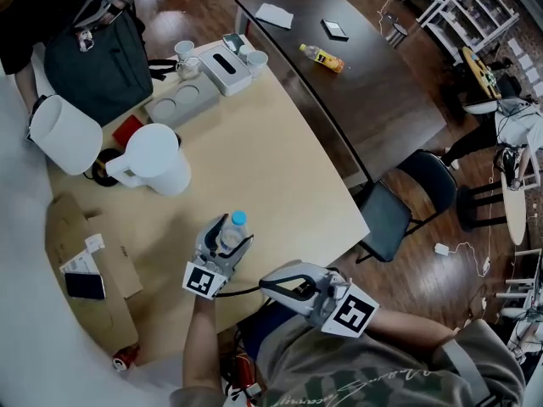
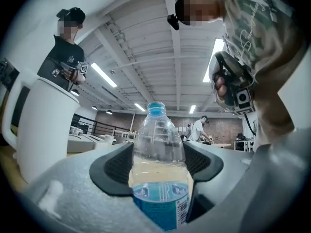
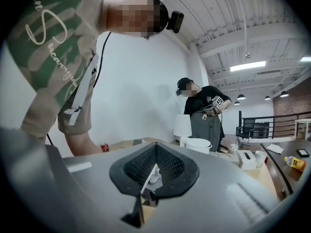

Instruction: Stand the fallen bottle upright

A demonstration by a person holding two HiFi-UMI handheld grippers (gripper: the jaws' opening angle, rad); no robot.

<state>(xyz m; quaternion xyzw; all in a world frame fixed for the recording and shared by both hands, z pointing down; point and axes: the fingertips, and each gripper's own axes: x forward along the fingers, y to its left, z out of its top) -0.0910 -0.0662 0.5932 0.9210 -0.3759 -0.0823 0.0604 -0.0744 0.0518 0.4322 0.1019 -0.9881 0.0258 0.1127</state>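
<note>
A clear water bottle (image 1: 236, 225) with a blue cap and blue label is held over the light wooden table (image 1: 288, 159), close to its near edge. My left gripper (image 1: 226, 237) is shut on it, one jaw on each side of its body. In the left gripper view the bottle (image 2: 158, 154) stands cap up between the dark pads (image 2: 114, 166), liquid filling its lower half. Whether its base touches the table is hidden. My right gripper (image 1: 266, 287) hangs off the table near the person's body, shut with nothing in it; its pads (image 3: 167, 166) meet.
A white pitcher (image 1: 157, 159) stands just beyond the bottle, a white shade (image 1: 64, 134) left of it. A tissue box (image 1: 225, 70), cups (image 1: 184, 51) and a black bag (image 1: 102, 62) sit at the far end. A phone (image 1: 85, 285), a red can (image 1: 125, 359), a chair (image 1: 399, 210).
</note>
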